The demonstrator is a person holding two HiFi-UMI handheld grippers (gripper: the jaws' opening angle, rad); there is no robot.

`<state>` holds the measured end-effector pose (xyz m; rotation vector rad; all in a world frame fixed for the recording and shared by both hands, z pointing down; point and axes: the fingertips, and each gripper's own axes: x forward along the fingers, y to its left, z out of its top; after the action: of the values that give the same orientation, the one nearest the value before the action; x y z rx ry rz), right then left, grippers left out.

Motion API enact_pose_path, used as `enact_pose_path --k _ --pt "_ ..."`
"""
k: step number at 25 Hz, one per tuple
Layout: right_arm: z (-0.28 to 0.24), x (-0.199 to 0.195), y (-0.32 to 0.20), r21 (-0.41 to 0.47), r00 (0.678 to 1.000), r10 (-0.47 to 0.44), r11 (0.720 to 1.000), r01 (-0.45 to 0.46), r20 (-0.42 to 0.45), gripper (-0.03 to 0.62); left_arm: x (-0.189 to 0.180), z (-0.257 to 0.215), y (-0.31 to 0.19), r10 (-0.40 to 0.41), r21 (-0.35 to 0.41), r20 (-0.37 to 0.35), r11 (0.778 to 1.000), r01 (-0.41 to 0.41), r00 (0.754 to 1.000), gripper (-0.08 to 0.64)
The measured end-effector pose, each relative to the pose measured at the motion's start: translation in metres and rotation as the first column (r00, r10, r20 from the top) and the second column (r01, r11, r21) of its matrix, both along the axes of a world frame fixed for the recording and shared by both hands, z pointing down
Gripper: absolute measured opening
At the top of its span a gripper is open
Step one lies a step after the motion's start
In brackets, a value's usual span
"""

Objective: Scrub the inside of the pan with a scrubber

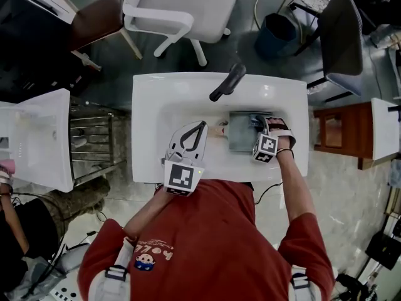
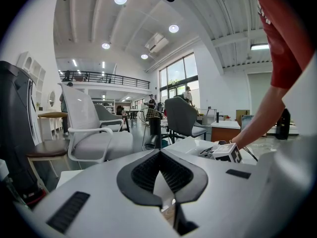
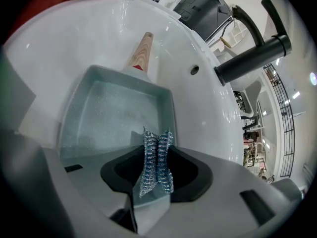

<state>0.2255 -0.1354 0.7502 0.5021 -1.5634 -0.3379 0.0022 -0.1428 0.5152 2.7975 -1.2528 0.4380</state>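
Scrubber (image 3: 155,168) in right claw (image 3: 157,145), above pan (image 3: 111,110)

The pan (image 1: 241,133) lies in the basin of the sink (image 1: 150,86), its handle (image 1: 220,130) pointing left. The faucet (image 1: 227,82) stands on the rim behind it. The left gripper (image 1: 202,125) sits just left of the handle, the right gripper (image 1: 258,121) over the pan's right side (the scrubber (image 3: 157,160) between its 2 jaws). A chair (image 1: 182,5) stands behind the sink.

Bright, even ceiling-spot light, glare on the white sink (image 3: 208,83), heavy fisheye warping, dark vignetted corners.
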Motion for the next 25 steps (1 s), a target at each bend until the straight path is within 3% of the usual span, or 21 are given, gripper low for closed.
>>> enact_pose_path --k 5,9,11,15,19,25 --pt "-0.001 0.0 0.0 0.036 1.0 0.012 0.999 -0.012 -0.014 0.155 -0.002 -0.003 0.0 -0.016 -0.017 -0.03 1.0 0.015 0.999 0.014" --pt "-0.006 0.002 0.0 0.113 0.998 0.023 0.993 -0.016 -0.06 0.155 -0.005 -0.006 -0.001 -0.019 -0.011 -0.039 1.0 0.019 0.999 0.014" --pt "-0.014 0.001 0.0 0.152 0.997 0.04 0.988 -0.03 -0.063 0.155 -0.006 -0.007 0.0 -0.034 -0.037 -0.066 0.999 0.032 0.997 0.014" --pt "-0.045 -0.01 -0.001 0.236 0.998 0.036 0.971 -0.024 -0.046 0.155 -0.007 -0.009 -0.002 -0.026 -0.009 -0.057 1.0 0.026 0.998 0.014" --pt "-0.096 -0.023 -0.001 0.334 0.994 0.092 0.936 -0.107 0.062 0.156 -0.008 -0.013 -0.003 -0.023 0.009 -0.06 1.0 0.023 0.998 0.014" --pt "-0.161 -0.053 0.005 0.385 0.941 0.161 0.882 -0.272 0.296 0.163 -0.012 -0.041 -0.01 -0.039 0.051 -0.079 0.998 0.044 0.996 0.014"
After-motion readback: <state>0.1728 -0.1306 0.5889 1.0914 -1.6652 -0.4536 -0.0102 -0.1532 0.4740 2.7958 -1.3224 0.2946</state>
